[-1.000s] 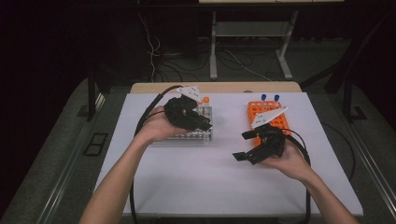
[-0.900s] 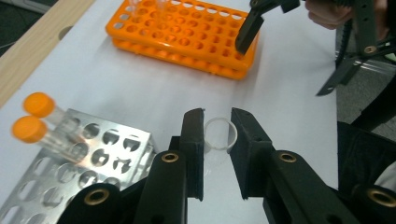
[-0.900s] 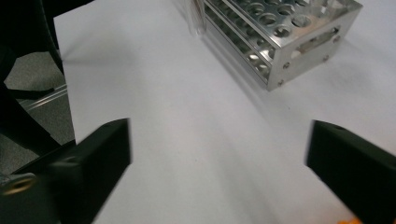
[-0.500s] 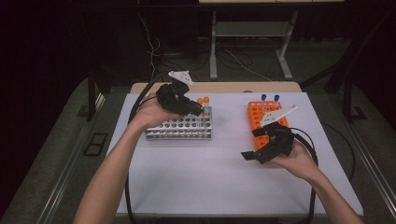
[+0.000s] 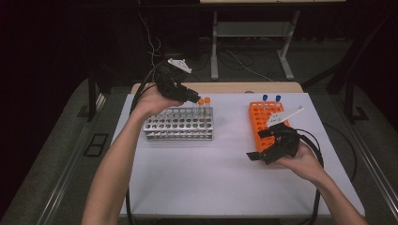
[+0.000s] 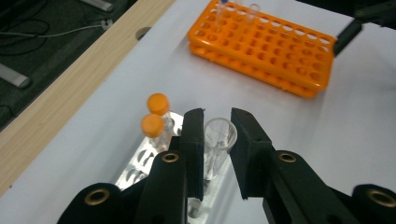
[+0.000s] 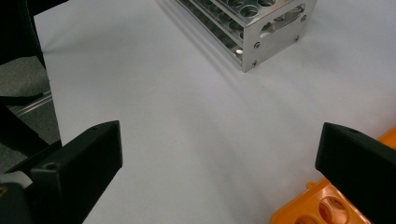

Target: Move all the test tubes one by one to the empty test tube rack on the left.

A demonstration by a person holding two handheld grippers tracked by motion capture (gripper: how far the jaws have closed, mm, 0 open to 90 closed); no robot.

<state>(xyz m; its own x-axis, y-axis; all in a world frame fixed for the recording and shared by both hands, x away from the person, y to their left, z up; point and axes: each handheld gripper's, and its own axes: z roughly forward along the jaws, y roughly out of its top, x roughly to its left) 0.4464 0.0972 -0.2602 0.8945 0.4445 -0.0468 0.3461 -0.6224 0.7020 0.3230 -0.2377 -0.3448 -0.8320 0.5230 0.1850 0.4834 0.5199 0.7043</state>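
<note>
My left gripper [image 6: 217, 126] is shut on a clear, uncapped tube [image 6: 219, 140] and holds it upright above the far right end of the silver metal rack [image 5: 178, 124]. Two orange-capped tubes [image 6: 156, 114] stand in that rack just beside the held tube. In the high view the left gripper [image 5: 195, 98] hovers over the rack's back edge. My right gripper [image 5: 259, 144] stands open with nothing between its jaws, which have just been opening wider. It hangs low over the white table beside the orange rack [image 5: 263, 119].
Two blue-capped tubes [image 5: 271, 98] stand at the orange rack's far end. The white table [image 5: 211, 178] has a wooden strip [image 5: 225, 87] along its back edge. Cables trail from both grippers. The metal rack's corner [image 7: 252, 28] lies ahead of the right gripper.
The left hand has moved up and toward the table's back, away from the middle of the metal rack, with the clear tube. The right gripper's jaws stand a little wider.
</note>
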